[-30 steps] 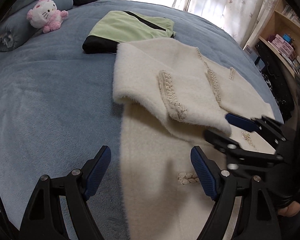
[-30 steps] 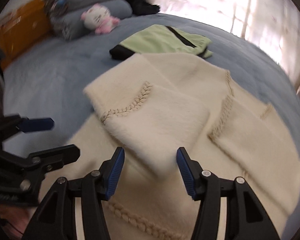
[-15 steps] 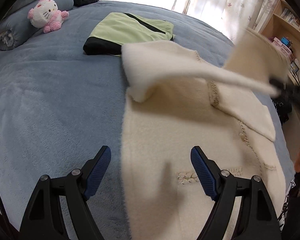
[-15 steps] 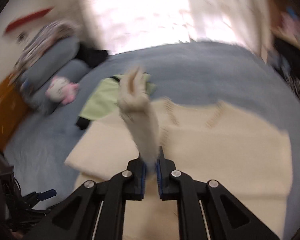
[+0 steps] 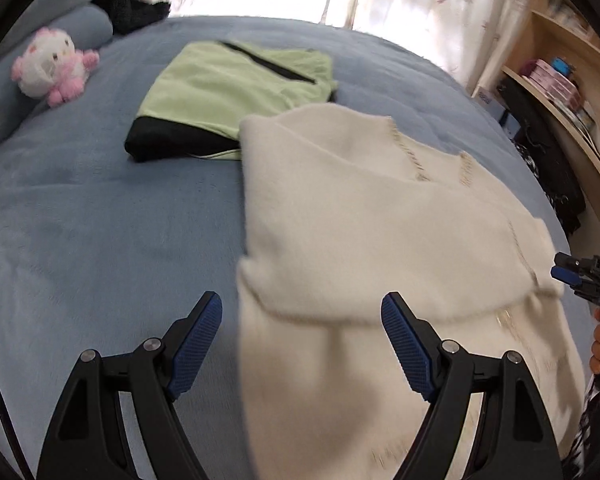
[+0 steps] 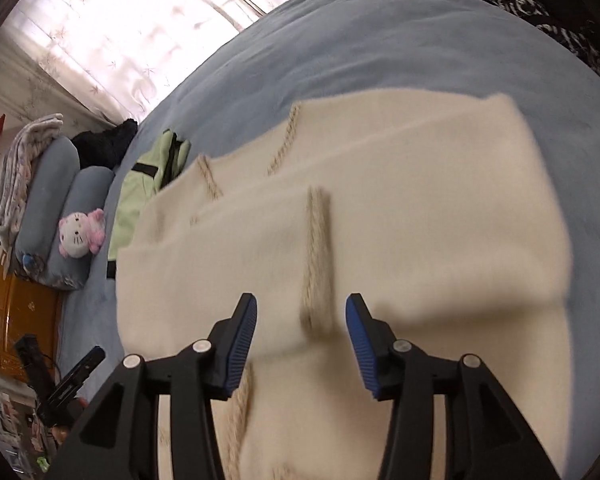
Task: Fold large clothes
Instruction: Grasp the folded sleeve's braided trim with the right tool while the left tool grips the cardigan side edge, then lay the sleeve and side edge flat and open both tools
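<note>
A large cream fuzzy cardigan (image 5: pixel 372 248) lies on the blue bedspread (image 5: pixel 100 220), with a sleeve folded across its body. It also shows in the right wrist view (image 6: pixel 400 232), where the sleeve's braided cuff (image 6: pixel 318 256) lies just ahead of my right gripper (image 6: pixel 300 336). My left gripper (image 5: pixel 300 344) is open and empty, low over the cardigan's left edge. My right gripper is open and empty; it shows at the right edge of the left wrist view (image 5: pixel 580 276).
A folded green and black garment (image 5: pixel 228 92) lies behind the cardigan. A pink and white plush toy (image 5: pixel 52 68) and blue pillows (image 6: pixel 48 200) sit at the bed's head. Wooden shelves (image 5: pixel 560 80) stand beside the bed on the right.
My right gripper had shut on the sleeve and lifted it; it has now laid the sleeve across the cardigan's body and opened. My left gripper stayed open and shifted slightly.
</note>
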